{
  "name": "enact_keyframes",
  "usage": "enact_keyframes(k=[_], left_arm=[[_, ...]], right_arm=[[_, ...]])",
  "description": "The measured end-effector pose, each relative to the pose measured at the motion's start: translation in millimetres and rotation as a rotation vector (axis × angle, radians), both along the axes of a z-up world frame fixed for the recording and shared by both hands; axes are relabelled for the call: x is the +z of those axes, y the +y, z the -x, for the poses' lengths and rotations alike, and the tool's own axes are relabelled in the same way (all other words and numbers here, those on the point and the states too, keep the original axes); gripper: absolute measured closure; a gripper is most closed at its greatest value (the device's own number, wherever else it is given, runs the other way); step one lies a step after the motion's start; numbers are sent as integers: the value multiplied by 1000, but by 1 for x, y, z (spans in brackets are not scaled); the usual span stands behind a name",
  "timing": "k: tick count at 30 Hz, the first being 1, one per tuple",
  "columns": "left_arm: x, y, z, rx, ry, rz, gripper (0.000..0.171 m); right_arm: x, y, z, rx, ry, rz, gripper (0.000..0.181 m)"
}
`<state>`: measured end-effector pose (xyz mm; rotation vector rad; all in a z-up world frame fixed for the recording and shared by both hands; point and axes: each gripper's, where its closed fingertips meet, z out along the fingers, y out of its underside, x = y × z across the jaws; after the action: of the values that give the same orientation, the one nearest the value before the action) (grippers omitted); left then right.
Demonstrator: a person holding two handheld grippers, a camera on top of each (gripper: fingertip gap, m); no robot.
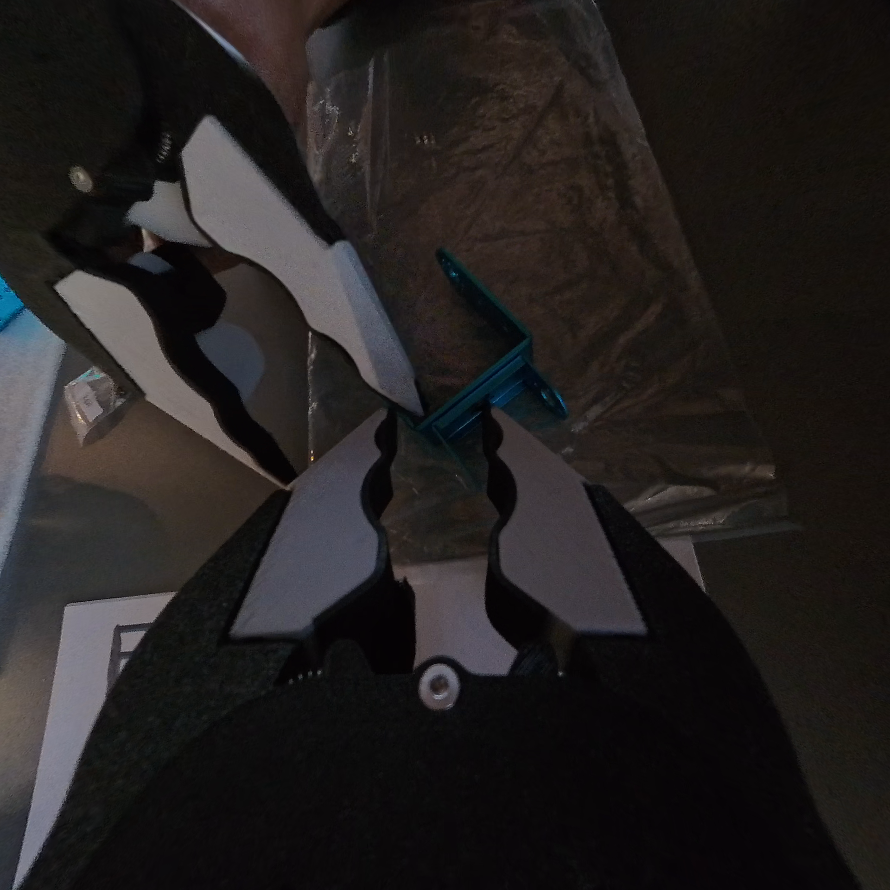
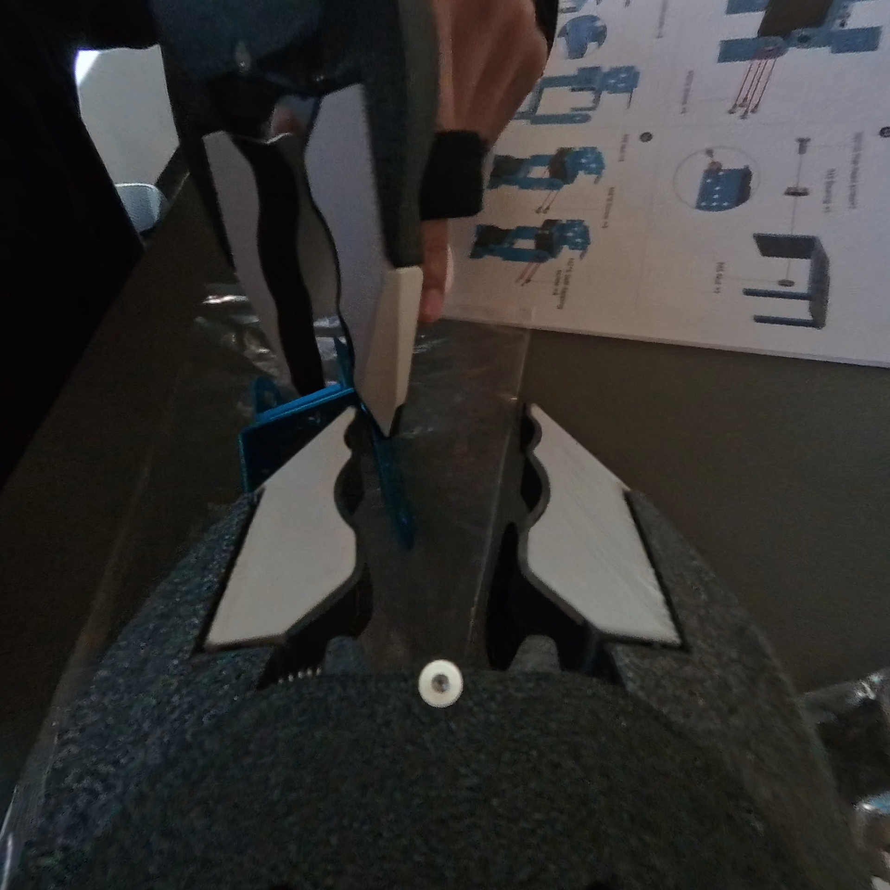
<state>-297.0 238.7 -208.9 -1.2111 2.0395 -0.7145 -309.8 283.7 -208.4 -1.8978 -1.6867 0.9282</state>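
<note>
Left tool (image 1: 440,416) straddles the blue bracket (image 1: 486,385), apparently unclenched. The bracket lies on a plastic bag (image 1: 530,192). Right tool (image 2: 440,424) is released.

Both the left gripper (image 1: 440,414) and the right gripper (image 2: 440,419) share a rough, speckled black body, pale grey fingers (image 1: 318,544) with wavy black inner edges, and a silver screw (image 2: 440,689) at centre. A black strap (image 2: 452,176) wraps the hand (image 2: 481,72).

Nothing legible here. A white instruction sheet (image 2: 698,192) with blue assembly diagrams lies far right on the surface, carrying small printed captions and numbers, all sideways and too blurred to make out.
</note>
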Motion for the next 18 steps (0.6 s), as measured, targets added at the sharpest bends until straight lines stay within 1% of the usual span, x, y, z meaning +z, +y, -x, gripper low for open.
enact_keyframes(k=[3,4,6,8,12,14,17,18], left_arm=[[0,0,0,0,2,7,137],[0,1,1,0,4,12,138],[0,0,1,-1,4,11,137],[0,0,1,-1,2,5,137],[0,1,0,2,0,-2,137],[0,1,0,0,0,0,138],[0,1,0,0,1,1,138],[0,1,0,0,1,2,138]], right_arm=[[2,-12,1,49,10,28,97],[0,-16,1,74,1,18,95],[-2,-16,2,77,-14,-15,92],[-2,-13,2,59,-16,-2,99],[-1,-12,1,53,-9,15,102],[3,-8,1,34,14,21,123],[-2,-15,-2,81,-14,-9,101],[-4,-14,-2,79,-24,-40,103]])
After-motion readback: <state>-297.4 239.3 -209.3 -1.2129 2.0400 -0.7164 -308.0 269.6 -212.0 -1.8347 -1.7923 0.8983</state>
